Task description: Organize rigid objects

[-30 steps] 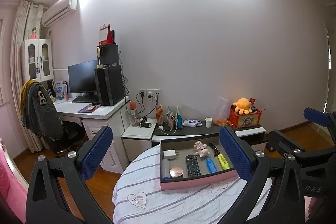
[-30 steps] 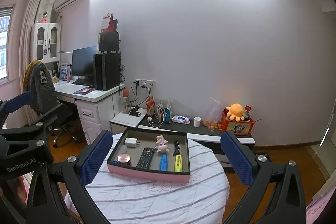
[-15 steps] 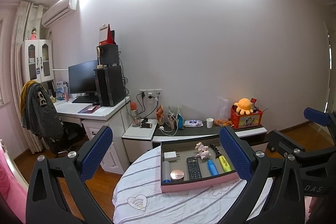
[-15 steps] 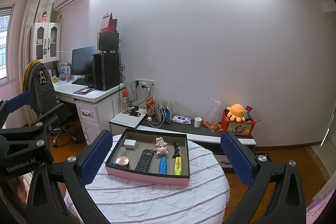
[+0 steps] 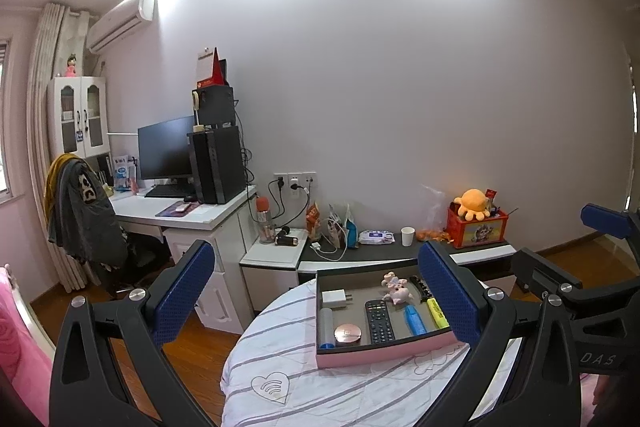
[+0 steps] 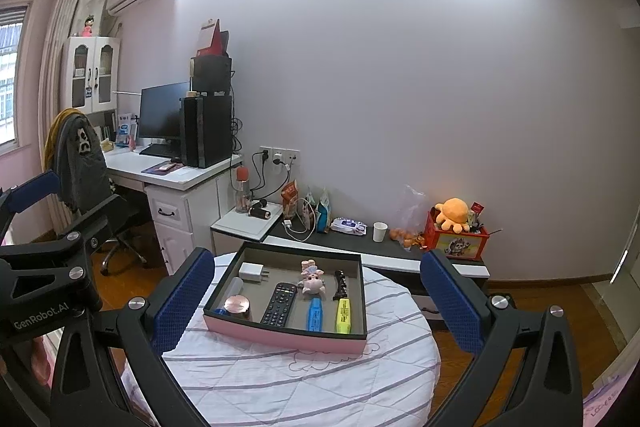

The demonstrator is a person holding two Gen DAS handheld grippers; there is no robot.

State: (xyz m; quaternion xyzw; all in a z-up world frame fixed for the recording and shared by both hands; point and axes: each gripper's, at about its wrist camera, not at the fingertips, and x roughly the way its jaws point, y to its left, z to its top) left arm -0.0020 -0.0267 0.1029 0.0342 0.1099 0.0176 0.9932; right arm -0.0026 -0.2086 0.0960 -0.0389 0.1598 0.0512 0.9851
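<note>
In the left wrist view, our left tongs point(image 5: 312, 301) stand wide apart and hold nothing, high above the round tabletop with the white striped quilted cover point(image 5: 320, 379). On it sits the shallow pink-walled tray with a grey floor point(image 5: 384, 351). Inside we see the white charger plug point(image 5: 334, 297), the pale tube with a blue cap point(image 5: 326, 327), the round rose-gold compact point(image 5: 348, 334), the black remote control point(image 5: 378, 321), the small pink plush pig point(image 5: 394, 290), the blue highlighter pen point(image 5: 415, 319), the yellow highlighter pen point(image 5: 437, 313) and the black hair clip point(image 5: 420, 287). The right tongs appear at the right edge, also not closed.

In the right wrist view, our right tongs point(image 6: 316, 303) are equally spread and empty, well apart from the tray. Here the things lie in neat rows, side by side, none outside the tray walls, and no loose thing lies on the cloth around it. We judge that the organizing is finished or nearly so; as far as we can see, nothing is left to put in.
</note>
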